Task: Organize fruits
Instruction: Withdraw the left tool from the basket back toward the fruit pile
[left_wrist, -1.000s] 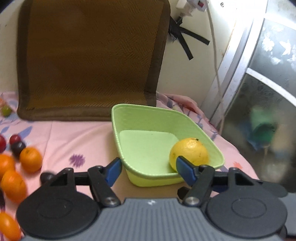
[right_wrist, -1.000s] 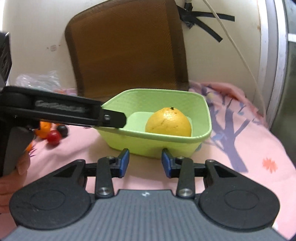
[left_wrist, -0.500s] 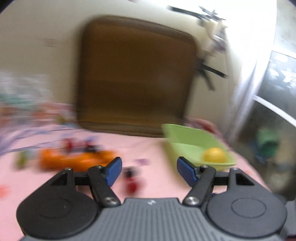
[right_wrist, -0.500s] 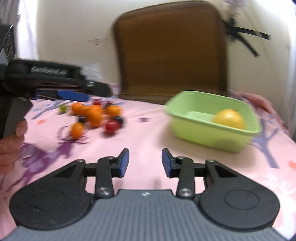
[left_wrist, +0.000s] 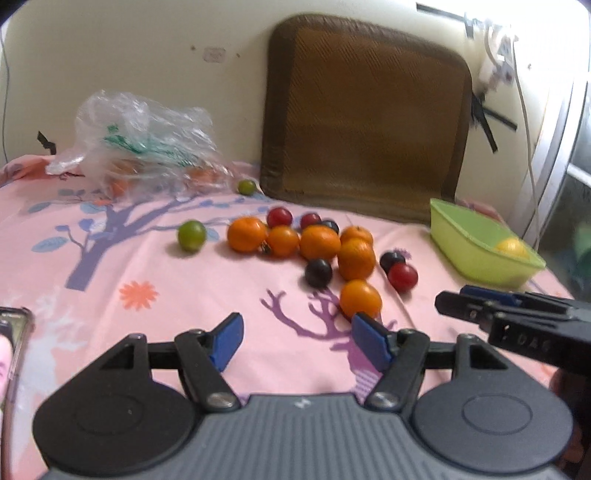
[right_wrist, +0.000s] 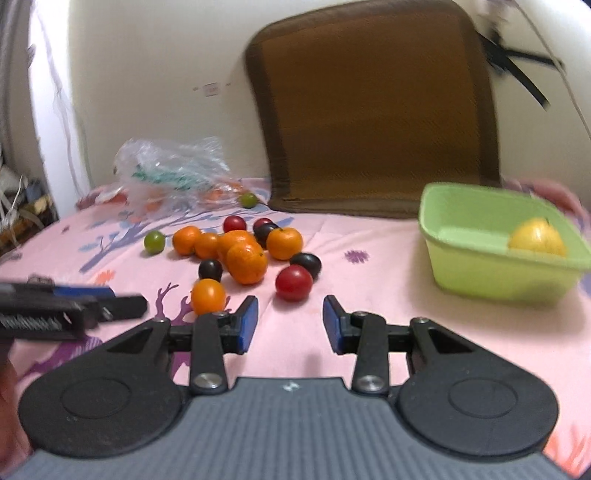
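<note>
- Green basket (right_wrist: 480, 280), yellow citrus (right_wrist: 537, 236) inside, has been left at frame right.
- Both claws, left (left_wrist: 297, 341) and right (right_wrist: 290, 325), were swung, released and empty, toward the scattered fruit; the nearest orange (left_wrist: 360, 299) is probably next.

Left of the basin (right_wrist: 495, 273) lies the fruit pile (right_wrist: 240, 251) on the sheet (right_wrist: 369, 236). In the basin sits one fruit (right_wrist: 537, 238). Behind the pile lies a bag (left_wrist: 144, 147); behind the basin leans a cushion (right_wrist: 373, 107).

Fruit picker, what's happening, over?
Left gripper open, empty. Right gripper open, empty. One yellow fruit in green basket; loose fruit pile on pink sheet, nothing blocking.
</note>
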